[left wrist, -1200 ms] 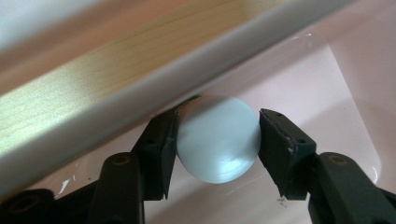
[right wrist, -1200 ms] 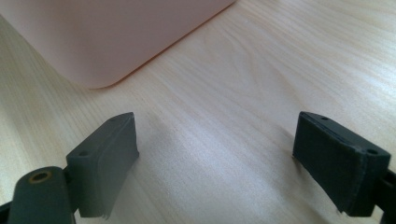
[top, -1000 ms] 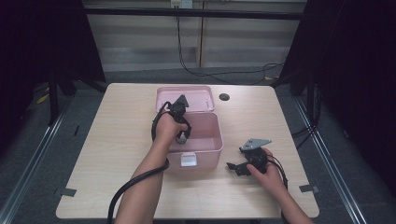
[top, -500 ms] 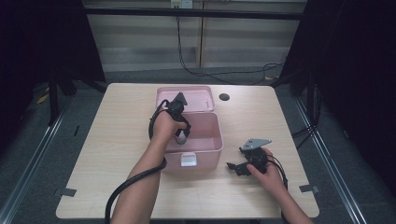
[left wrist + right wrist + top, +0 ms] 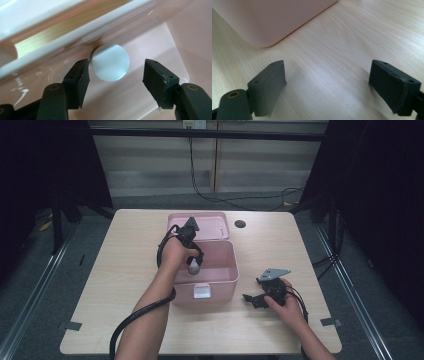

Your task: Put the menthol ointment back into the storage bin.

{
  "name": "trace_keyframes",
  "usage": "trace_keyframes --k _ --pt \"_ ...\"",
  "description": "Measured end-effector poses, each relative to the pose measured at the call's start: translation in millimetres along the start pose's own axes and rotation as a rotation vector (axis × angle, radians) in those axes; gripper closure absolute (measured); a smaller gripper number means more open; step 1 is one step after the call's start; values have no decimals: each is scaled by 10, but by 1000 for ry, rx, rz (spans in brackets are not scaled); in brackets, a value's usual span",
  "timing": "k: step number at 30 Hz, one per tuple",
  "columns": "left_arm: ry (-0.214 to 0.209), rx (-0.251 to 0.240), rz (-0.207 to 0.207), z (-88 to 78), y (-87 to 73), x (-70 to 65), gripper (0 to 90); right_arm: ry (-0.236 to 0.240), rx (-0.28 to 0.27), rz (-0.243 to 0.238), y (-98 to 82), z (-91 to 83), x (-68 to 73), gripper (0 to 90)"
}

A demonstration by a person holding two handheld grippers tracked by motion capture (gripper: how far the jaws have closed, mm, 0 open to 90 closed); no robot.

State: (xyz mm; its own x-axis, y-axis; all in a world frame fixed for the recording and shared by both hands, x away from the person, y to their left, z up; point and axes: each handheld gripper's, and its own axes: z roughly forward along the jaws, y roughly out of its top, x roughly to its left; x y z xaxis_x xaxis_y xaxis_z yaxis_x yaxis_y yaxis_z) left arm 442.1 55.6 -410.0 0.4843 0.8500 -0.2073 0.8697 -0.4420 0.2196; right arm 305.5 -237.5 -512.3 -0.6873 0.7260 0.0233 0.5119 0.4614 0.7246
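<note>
An open pink box (image 5: 227,280) stands mid-table, its lid (image 5: 215,222) laid back behind it. My left gripper (image 5: 194,265) reaches down into the box. In the left gripper view a white round object (image 5: 110,62) lies on the box floor against the wall (image 5: 175,15), between the jaws of the left gripper (image 5: 116,62). Those jaws have just been opening: the left pad is close to the object and the right pad stands clear of it. My right gripper (image 5: 252,300) rests open on the table right of the box, with only bare wood between its jaws (image 5: 327,65).
A white latch (image 5: 201,291) sits on the box's front wall. A corner of the box (image 5: 274,22) lies just ahead of the right gripper. There is a small dark round spot (image 5: 240,224) on the wooden table (image 5: 125,270) behind the box. Black cables trail from both grippers.
</note>
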Motion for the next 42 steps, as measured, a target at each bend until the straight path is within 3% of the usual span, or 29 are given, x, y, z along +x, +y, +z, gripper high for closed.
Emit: trace_keyframes --k 14,26,33,42 --pt "-7 0 -11 -214 -34 20 355 1 2 0 1 -1 -1 132" --pt "-4 -1 3 -442 -58 61 356 10 9 -2 -4 -21 -15 150" --pt "-6 -14 -5 -532 -71 82 355 19 34 -35 15 -76 -25 223" --pt "1 -28 -10 -628 -98 121 355 74 13 -21 92 -204 -12 341"
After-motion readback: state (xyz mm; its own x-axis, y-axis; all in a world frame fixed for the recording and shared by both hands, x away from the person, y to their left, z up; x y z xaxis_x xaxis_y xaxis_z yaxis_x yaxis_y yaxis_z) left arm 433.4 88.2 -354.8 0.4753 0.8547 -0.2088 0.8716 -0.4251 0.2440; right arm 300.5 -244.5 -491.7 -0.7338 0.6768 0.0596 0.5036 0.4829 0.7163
